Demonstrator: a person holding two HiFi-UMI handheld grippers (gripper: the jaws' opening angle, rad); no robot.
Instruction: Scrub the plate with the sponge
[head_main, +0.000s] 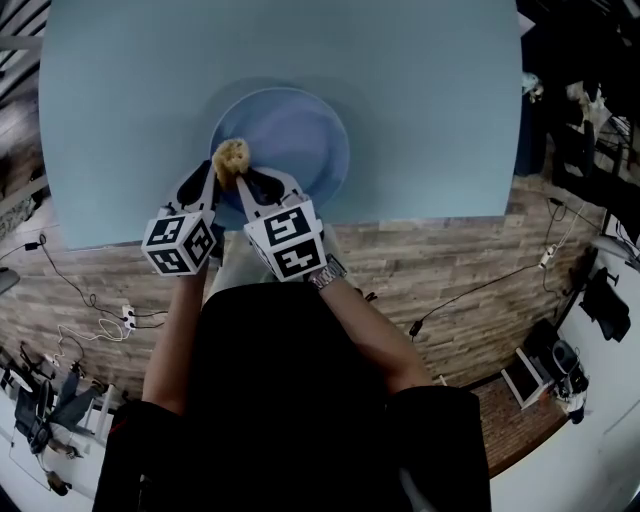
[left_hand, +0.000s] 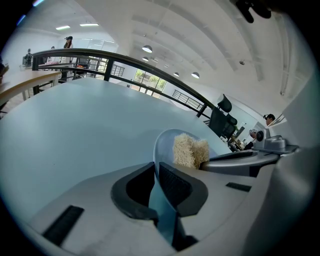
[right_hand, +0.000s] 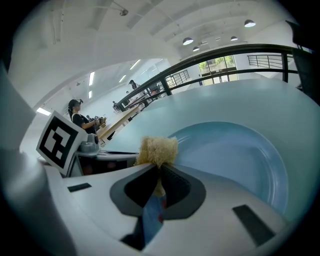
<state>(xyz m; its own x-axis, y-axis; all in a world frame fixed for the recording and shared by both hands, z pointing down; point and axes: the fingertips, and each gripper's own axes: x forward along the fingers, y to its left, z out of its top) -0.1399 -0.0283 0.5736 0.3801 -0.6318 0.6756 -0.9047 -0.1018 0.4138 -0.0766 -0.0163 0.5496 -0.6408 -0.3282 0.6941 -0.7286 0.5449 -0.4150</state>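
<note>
Gripping plate (head_main: 300, 140) rim, left claw (left_hand: 156, 177) | right claw (right_hand: 159, 181) clamped on sponge (right_hand: 157, 149) | table (head_main: 130, 100) underneath

No text, labels or numbers can be read.

One round pale blue plate (head_main: 300, 135), one tan fibrous sponge (head_main: 231, 155), one light blue table (head_main: 420, 100).
Two grey handheld grippers are at the plate, the left gripper (left_hand: 156, 172) and the right gripper (right_hand: 159, 172). Each carries one black-and-white marker cube, two in all: the left cube (head_main: 180, 243) and the right cube (head_main: 290, 238). One metal wristwatch (head_main: 327, 273) shows on the person's right wrist. In the right gripper view two background people can be counted, a nearer person (right_hand: 76, 111) and a farther person (right_hand: 132, 84).
</note>
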